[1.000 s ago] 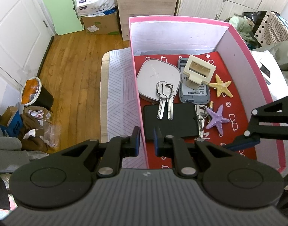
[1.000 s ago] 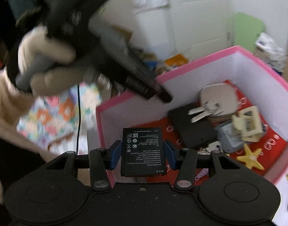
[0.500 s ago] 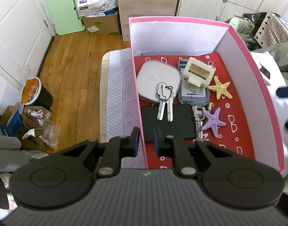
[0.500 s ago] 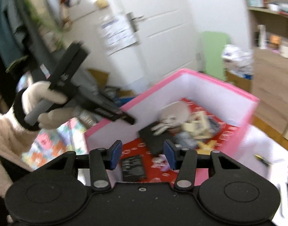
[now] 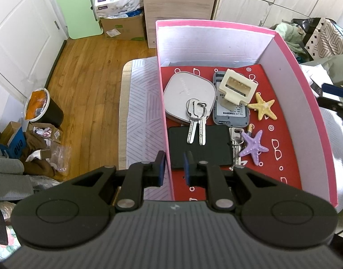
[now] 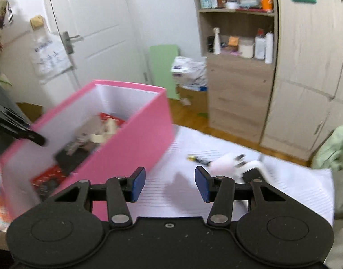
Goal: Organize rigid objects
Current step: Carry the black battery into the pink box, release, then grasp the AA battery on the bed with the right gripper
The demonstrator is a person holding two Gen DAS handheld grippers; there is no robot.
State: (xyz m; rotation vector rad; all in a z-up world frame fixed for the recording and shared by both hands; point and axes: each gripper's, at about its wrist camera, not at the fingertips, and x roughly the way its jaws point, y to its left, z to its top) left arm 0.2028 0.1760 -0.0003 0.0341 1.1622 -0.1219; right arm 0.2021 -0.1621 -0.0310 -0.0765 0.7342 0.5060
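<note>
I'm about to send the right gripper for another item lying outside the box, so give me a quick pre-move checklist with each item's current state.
1. right gripper empty and open: ok, nothing between the blue pads.
2. Target in sight: cannot tell, the items on the white sheet are motion-blurred; a pink-and-white object shows.
3. Path clear of the pink box: ok, the gripper is outside its right wall.
4. left gripper steadying the box: ok, its jaws straddle the near-left wall, barely apart.
5. Room left in the box: ok, bare red floor beside the purple starfish.
</note>
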